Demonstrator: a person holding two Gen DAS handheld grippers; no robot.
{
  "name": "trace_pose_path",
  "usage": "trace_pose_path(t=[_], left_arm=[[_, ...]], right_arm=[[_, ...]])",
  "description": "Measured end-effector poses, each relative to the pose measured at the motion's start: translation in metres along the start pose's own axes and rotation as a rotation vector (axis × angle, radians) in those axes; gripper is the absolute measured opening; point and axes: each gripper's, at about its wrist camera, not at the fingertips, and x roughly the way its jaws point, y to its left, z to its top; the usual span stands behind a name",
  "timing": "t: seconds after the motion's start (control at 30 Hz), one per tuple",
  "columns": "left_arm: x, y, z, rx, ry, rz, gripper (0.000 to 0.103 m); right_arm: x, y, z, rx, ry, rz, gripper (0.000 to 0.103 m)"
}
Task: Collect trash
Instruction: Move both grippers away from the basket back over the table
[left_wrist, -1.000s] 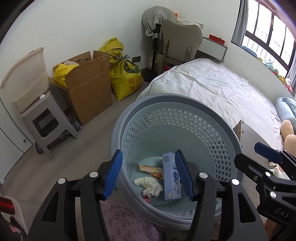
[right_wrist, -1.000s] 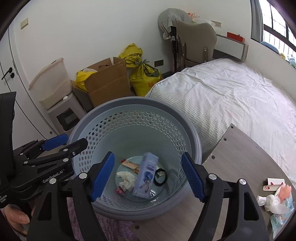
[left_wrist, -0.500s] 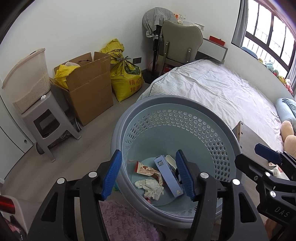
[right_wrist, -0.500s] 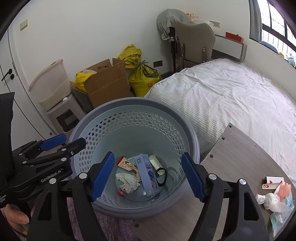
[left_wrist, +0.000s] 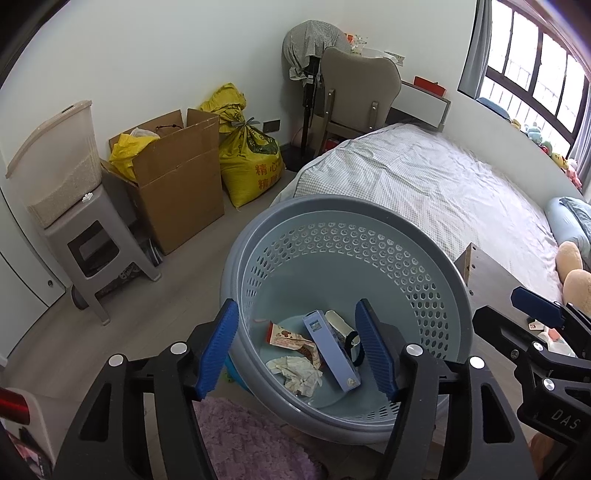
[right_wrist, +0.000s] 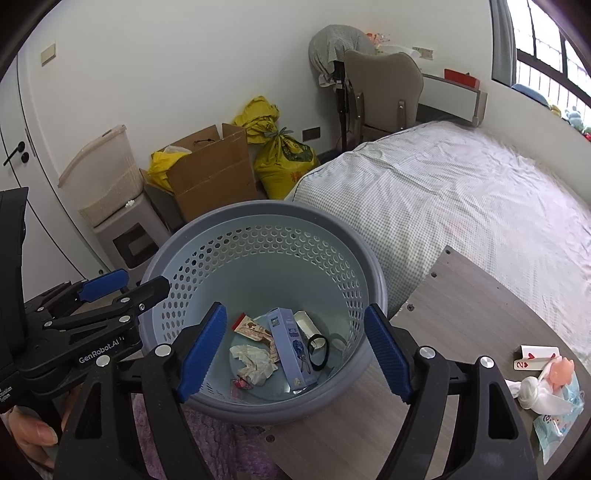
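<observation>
Both held above the perforated grey basket (left_wrist: 436, 266) at frame centre: left gripper (left_wrist: 297, 352) spreading its jaws with nothing gripped, right gripper (right_wrist: 293, 352) opening too, empty. Down on the basket floor, lying flat: blue carton (left_wrist: 330, 354), snack wrapper (left_wrist: 286, 336), crumpled tissue (left_wrist: 297, 371), black ring (right_wrist: 318, 347). More litter at lower right on the wooden tabletop (right_wrist: 461, 314).

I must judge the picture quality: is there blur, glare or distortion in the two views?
Left wrist view: sharp, strong fisheye bending, dark corners; the window is bright, partly washed out. Right wrist view: also sharp; daylight is even, and the basket shows soft shadows, no glare.
</observation>
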Motion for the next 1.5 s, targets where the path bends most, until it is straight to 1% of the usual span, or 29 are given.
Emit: trace_pose_path(t=[0.53, 0.9, 1.2, 1.5], left_arm=[[-0.018, -0.020, -0.013, 0.030, -0.016, -0.024, 0.064], [-0.030, -0.041, -0.024, 0.074, -0.022, -0.045, 0.065], [-0.038, -0.078, -0.039, 0.138, -0.013, -0.082, 0.065], [-0.047, -0.117, -0.052, 0.207, -0.009, -0.138, 0.065]], right_arm=[[-0.029, -0.017, -0.014, 0.033, -0.035, -0.032, 0.076], [-0.049, -0.038, -0.035, 0.083, -0.052, -0.058, 0.076], [-0.072, -0.067, -0.057, 0.142, -0.076, -0.092, 0.078], [-0.100, -0.099, -0.082, 0.204, -0.092, -0.156, 0.078]])
